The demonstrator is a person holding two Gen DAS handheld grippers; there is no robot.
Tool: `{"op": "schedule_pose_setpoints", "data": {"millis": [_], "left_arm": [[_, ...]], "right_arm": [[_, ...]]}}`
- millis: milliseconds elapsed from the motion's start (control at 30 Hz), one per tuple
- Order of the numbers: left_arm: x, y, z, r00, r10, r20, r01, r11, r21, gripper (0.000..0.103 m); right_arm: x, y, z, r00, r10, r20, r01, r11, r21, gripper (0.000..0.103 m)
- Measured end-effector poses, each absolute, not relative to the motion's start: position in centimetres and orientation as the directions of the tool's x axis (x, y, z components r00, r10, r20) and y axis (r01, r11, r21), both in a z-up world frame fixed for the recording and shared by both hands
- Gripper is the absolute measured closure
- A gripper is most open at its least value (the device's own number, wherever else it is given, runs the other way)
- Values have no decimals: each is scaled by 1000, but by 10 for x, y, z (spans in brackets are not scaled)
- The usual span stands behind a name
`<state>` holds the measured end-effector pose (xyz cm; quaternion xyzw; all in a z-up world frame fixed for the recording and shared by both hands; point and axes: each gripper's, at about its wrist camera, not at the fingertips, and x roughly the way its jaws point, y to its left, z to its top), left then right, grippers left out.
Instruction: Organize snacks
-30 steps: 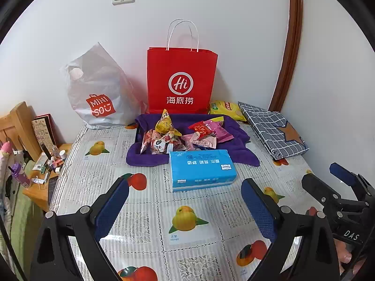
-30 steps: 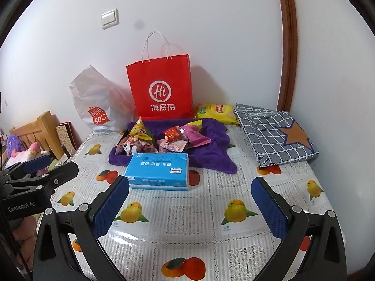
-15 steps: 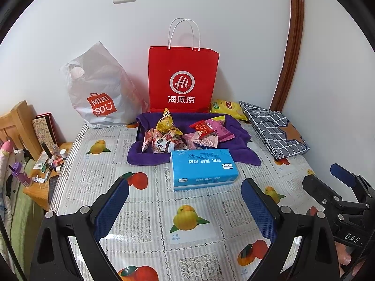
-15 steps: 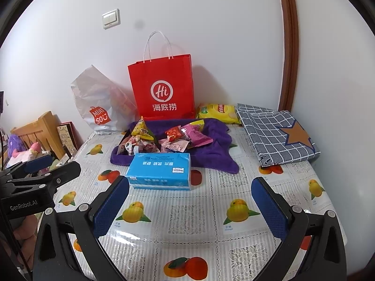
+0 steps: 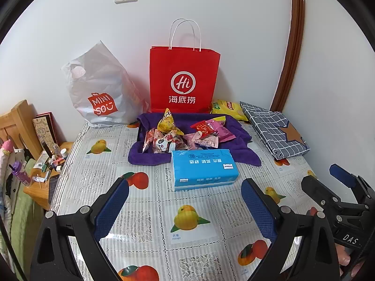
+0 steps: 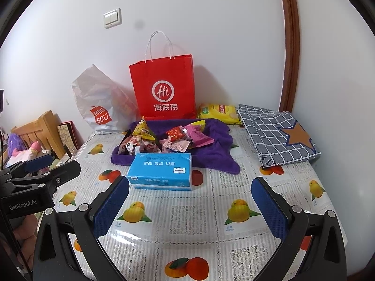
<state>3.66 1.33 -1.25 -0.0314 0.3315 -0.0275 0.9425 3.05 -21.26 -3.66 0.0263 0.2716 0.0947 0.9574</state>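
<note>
Snack packets (image 5: 185, 134) lie heaped on a purple towel (image 5: 236, 140) mid-table, just behind a blue tissue box (image 5: 202, 169) whose far edge touches the towel; red paper bag (image 5: 184, 79) stands upright at the wall behind, white plastic bag (image 5: 98, 93) to its left, yellow chip bag (image 5: 228, 109) and folded checked cloth (image 5: 274, 131) to its right; my left gripper (image 5: 185, 207) hovers over the fruit-print tablecloth (image 5: 145, 217), jaws wide, holding nothing; my right gripper (image 6: 189, 207) likewise wide and empty, both well short of the snacks.

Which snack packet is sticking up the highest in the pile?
The yellow triangular packet at the left of the snack pile on the purple towel. It stands on end with its point up, while the red and pink packets beside it lie flat.
</note>
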Motion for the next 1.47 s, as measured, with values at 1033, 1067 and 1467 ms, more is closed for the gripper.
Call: {"op": "schedule_pose_setpoints", "data": {"millis": [1033,1067,1467], "left_arm": [[36,14,-13,779,-74,-623,32,996,-78,6],[36,14,-13,778,-74,-623,31,996,-80,6],[35,13,-14,779,-76,-623,32,996,-81,6]], "right_arm": [[29,-213,-35,835,202,-512,-174,979,102,0],[29,-213,-35,835,202,-511,-174,979,103,0],[28,-212,-35,836,198,-512,-173,980,96,0]]}}
